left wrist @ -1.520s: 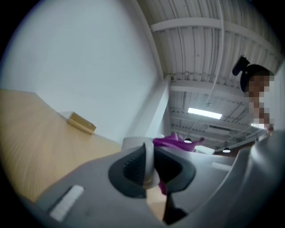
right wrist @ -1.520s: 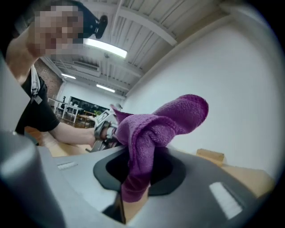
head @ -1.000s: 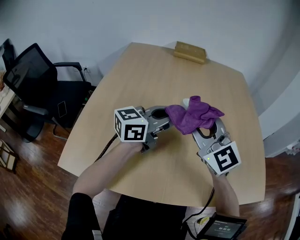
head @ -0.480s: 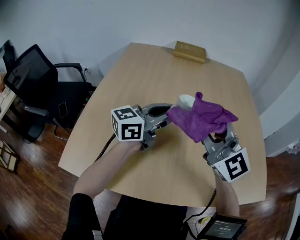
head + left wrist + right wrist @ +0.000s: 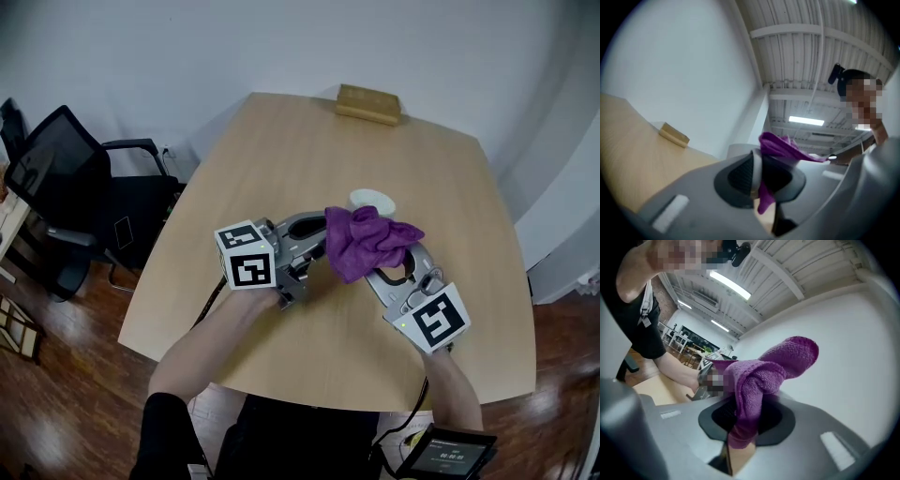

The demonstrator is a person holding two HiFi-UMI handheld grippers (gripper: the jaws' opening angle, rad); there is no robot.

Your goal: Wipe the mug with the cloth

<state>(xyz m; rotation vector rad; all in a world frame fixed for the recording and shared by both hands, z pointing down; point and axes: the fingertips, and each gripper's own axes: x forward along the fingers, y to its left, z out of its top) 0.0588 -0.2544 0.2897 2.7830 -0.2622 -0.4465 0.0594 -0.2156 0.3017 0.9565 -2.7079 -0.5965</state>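
A white mug [image 5: 372,200] shows its rim above the middle of the wooden table [image 5: 281,141]. My left gripper [image 5: 323,232] reaches it from the left; in the left gripper view the left gripper [image 5: 761,180] has a pale strip, seemingly the handle, pinched between its pads, with the mug body [image 5: 738,150] just behind. The purple cloth [image 5: 361,239] is bunched over both grippers' tips and hides the mug's lower side. My right gripper [image 5: 378,261] comes from the lower right, shut on the cloth [image 5: 764,376], which stands up out of the right gripper [image 5: 745,420]. A fold of the cloth [image 5: 780,147] hangs across the left jaws.
A small wooden block [image 5: 367,103] lies at the table's far edge. A black office chair [image 5: 66,178] stands left of the table on the wood floor. A dark device [image 5: 441,455] sits below the near edge by the person's body.
The right gripper swung the cloth out to the right, uncovering the mug's rim, then back left against the left gripper's tips. The left gripper stayed almost still.
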